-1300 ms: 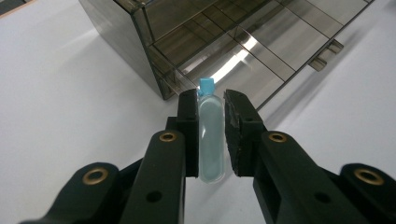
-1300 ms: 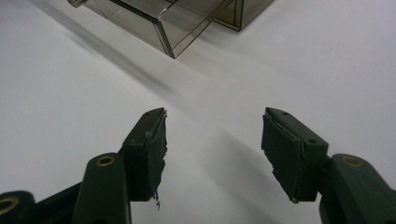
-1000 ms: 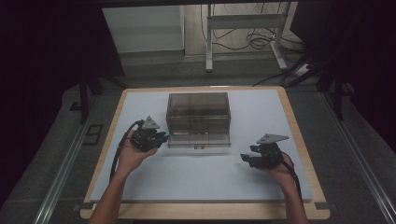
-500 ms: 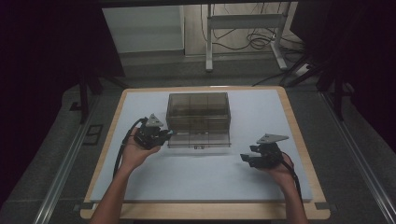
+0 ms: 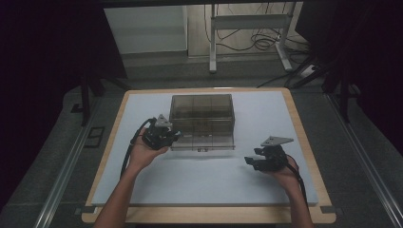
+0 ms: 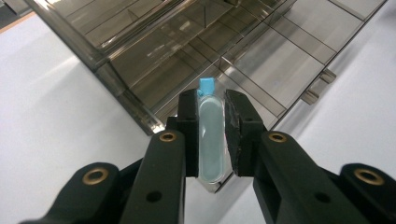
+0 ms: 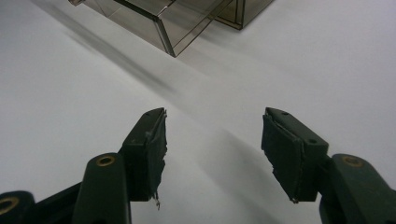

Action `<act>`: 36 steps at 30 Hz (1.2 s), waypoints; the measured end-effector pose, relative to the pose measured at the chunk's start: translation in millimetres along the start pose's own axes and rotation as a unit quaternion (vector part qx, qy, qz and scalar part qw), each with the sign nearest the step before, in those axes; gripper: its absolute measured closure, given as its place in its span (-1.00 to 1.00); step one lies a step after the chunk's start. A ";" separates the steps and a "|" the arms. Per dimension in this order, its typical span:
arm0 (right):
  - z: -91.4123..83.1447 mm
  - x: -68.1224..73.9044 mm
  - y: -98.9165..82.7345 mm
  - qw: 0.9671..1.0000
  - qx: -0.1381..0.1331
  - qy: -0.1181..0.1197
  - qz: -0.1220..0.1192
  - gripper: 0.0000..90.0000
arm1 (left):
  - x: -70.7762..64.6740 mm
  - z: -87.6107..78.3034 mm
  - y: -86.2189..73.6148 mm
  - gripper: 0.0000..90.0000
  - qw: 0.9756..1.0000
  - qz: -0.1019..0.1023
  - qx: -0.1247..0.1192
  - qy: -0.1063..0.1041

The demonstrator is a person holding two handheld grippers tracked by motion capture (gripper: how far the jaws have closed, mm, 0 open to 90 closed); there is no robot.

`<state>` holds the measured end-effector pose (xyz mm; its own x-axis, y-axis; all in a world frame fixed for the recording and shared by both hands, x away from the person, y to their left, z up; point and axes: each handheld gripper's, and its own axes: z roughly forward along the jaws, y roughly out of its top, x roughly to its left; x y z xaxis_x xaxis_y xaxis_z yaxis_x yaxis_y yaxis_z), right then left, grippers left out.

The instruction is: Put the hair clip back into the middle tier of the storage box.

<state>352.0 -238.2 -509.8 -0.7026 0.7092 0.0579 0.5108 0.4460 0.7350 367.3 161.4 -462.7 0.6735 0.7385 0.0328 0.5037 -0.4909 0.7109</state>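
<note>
A smoky clear plastic organiser box (image 5: pixel 203 120) with pulled-out drawers sits mid-table; its divided compartments show in the left gripper view as the box (image 6: pixel 196 51). My left gripper (image 6: pixel 212 109) is shut on a small clear tube with a blue cap (image 6: pixel 210 140), held just above the front corner of an open drawer. From above, the left gripper (image 5: pixel 172 136) sits at the box's left front corner. My right gripper (image 7: pixel 212 137) stands open over the bare white mat with nothing between its jaws. In the high view the right gripper (image 5: pixel 250 161) is right of and nearer than the box.
A white mat (image 5: pixel 199 180) covers the wood-rimmed table (image 5: pixel 304 142). The box's front right corner (image 7: pixel 166 35) lies ahead of the right gripper. Beyond the table are a desk frame (image 5: pixel 247 33) and cables on the floor.
The left gripper has shifted slightly right, closer to the box's left front corner. The right gripper has stayed still.
</note>
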 end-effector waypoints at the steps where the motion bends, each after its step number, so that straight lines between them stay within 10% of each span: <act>1: 0.3 0.0 0.0 1.000 0.000 0.000 -0.001 -0.13 | -0.2 0.7 1.1 0.72 1.000 0.001 0.000 -0.001; 36: 0.9 1.3 0.3 1.000 0.002 0.008 -0.003 -0.14 | -10.3 40.7 11.3 0.72 0.999 0.009 0.032 -0.011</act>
<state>351.7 -236.6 -510.2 -0.7128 0.6985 0.0640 0.5091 0.4525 0.7321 388.1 129.5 -483.6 0.6942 0.7191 0.0304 0.5236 -0.5335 0.6642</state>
